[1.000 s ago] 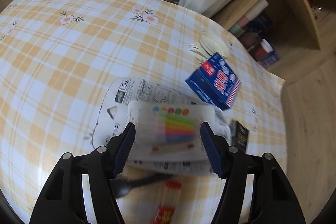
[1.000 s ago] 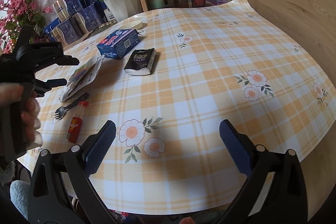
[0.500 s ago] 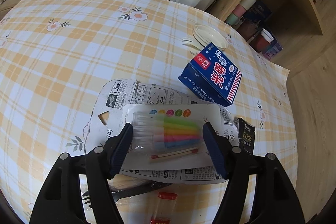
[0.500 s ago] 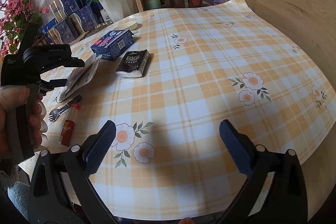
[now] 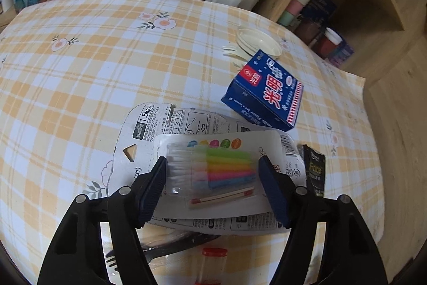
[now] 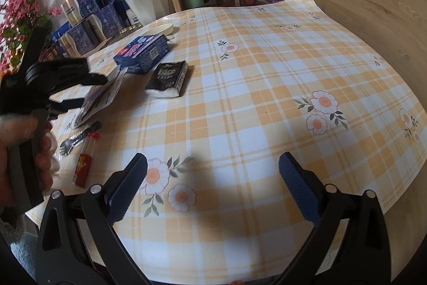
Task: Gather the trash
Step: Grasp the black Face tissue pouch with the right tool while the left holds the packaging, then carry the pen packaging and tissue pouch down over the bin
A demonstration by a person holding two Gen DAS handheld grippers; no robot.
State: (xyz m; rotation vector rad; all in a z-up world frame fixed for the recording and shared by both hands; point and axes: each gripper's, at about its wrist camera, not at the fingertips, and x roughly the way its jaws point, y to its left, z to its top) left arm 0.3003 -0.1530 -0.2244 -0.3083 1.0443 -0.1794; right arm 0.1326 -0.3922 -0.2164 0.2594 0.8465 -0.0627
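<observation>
Down by my left tongs the jaws have just been opening; they stand spread either side of the candle pack, pads not pressing. It lies on a white card on the bench. Nearer me are a fork and red tube; beyond, a blue box. My right tongs hang spread, empty.

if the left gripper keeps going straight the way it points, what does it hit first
Most likely the candle pack, which sits right between the fingers of the left gripper. It lies on a white backing card over the tablecloth. The remaining gap is hard to judge.
</observation>
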